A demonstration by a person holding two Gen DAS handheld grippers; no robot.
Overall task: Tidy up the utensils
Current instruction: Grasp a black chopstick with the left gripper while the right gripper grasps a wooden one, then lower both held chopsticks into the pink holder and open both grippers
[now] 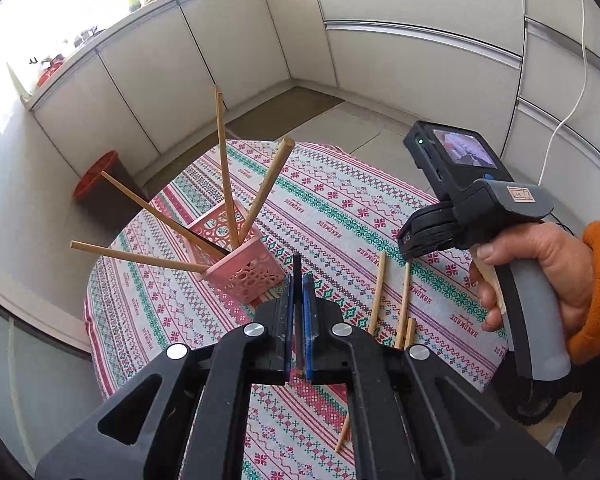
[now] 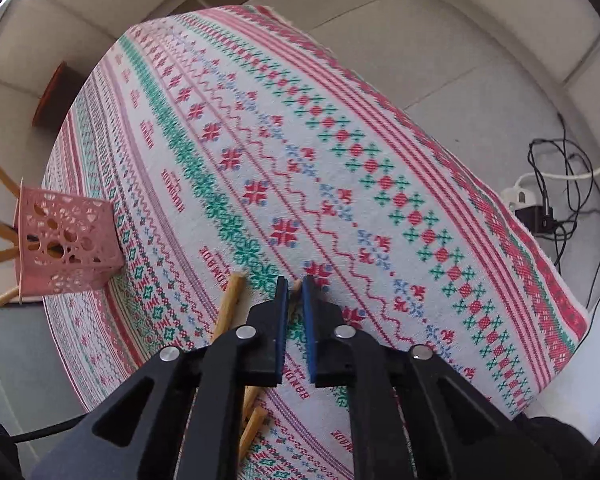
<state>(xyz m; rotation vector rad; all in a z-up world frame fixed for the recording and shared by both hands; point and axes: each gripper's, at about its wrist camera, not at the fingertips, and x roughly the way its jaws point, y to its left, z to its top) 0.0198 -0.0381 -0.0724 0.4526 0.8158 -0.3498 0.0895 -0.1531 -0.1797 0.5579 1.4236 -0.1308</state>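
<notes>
A pink perforated basket (image 1: 242, 264) stands on the patterned tablecloth (image 1: 340, 208) and holds several wooden chopsticks (image 1: 225, 168) that fan outward. It also shows in the right wrist view (image 2: 66, 246). My left gripper (image 1: 299, 280) is shut on a dark chopstick tip (image 1: 297, 268), just right of the basket. Loose chopsticks (image 1: 403, 304) lie on the cloth to the right. My right gripper (image 2: 295, 286) is low over the cloth, jaws nearly closed around a wooden chopstick (image 2: 296, 286). Another chopstick (image 2: 230, 300) lies just left of it.
The round table stands in a kitchen corner with white cabinets (image 1: 400, 60). A red-topped stool (image 1: 100, 176) stands beyond the table's far left edge. A power strip with cables (image 2: 540, 208) lies on the floor to the right of the table.
</notes>
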